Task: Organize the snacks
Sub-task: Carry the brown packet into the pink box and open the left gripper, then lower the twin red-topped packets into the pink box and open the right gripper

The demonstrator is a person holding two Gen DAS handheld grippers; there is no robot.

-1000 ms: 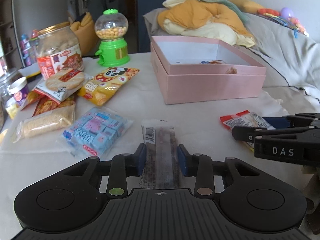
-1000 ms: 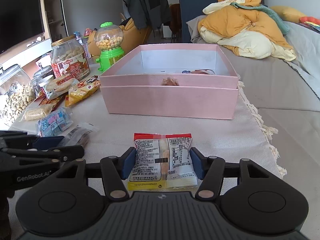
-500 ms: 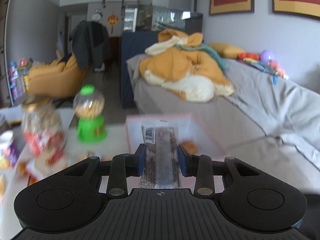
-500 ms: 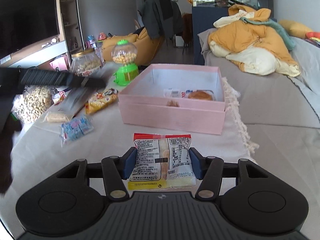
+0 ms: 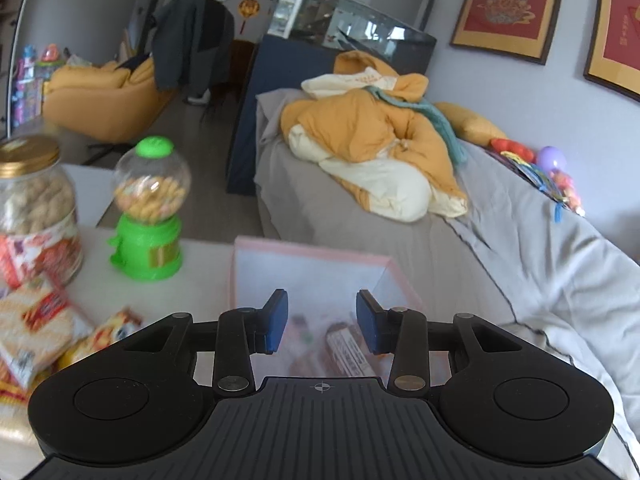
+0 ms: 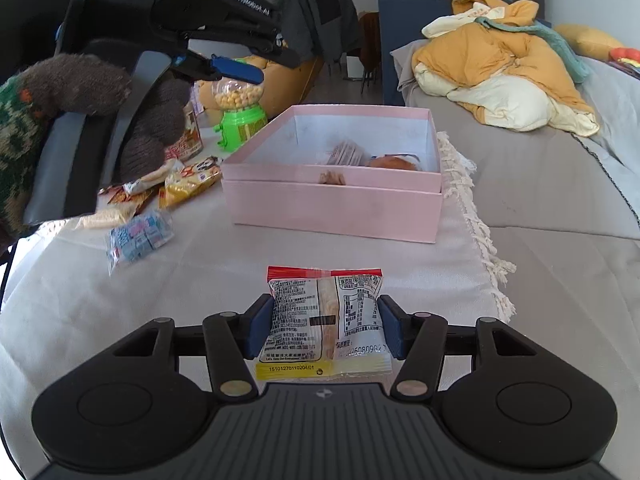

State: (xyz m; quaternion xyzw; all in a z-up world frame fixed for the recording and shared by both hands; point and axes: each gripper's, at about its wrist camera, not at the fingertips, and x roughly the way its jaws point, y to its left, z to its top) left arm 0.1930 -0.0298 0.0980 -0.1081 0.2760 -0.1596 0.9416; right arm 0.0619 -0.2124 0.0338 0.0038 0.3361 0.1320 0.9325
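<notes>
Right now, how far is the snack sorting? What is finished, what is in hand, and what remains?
Done: a few snacks, a brown bar among them, lie in the pink box. The left gripper has just been opening above it, with nothing between its pads. In hand: the right gripper clamps a white packet. Left: the blue candy bag, the yellow panda packet and more wrapped snacks on the cloth.

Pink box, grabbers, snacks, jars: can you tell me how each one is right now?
pink box: lid off, a few snacks inside.
left gripper: open, jaws just opened, nothing between them, above the box.
brown snack bar: lying in the box.
right gripper: shut on the white snack packet.
peanut jar: gold lid on.
green candy dispenser: upright, partly full.
blue candy bag: sealed, lying on the cloth.
</notes>
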